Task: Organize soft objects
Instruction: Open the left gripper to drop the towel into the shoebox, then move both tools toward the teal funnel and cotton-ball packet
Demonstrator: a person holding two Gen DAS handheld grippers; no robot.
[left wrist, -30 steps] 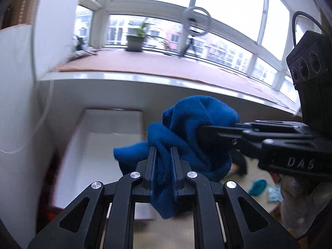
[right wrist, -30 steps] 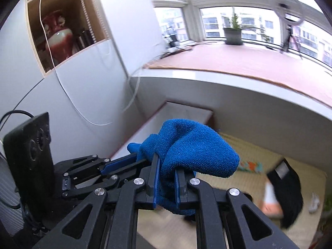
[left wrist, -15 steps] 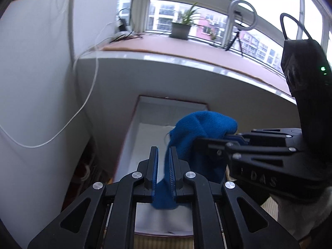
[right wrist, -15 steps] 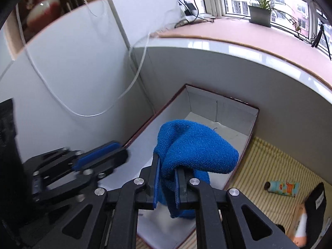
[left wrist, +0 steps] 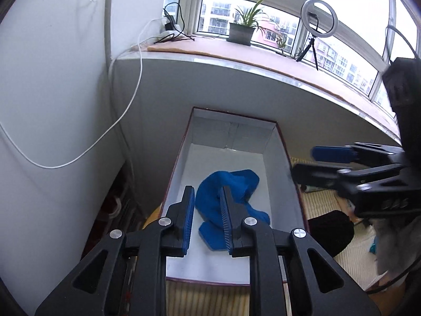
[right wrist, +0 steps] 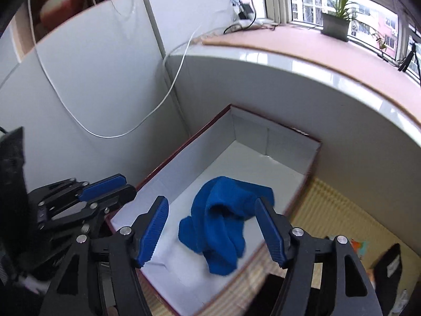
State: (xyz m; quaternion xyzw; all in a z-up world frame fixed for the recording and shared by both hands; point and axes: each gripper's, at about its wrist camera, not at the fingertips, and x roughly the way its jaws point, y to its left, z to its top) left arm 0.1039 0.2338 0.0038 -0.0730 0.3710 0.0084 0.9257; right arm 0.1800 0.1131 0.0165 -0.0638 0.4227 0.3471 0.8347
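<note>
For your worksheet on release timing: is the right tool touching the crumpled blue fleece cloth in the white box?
Apart. In the right wrist view the opening right tool shows white box floor between each pad and the crumpled blue fleece cloth.

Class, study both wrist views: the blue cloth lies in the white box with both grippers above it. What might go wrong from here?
1. The blue cloth lies crumpled, so it may hog room in the box.
2. The left gripper and right gripper, jaws opening and empty, hang close together and may collide withdrawing.
</note>
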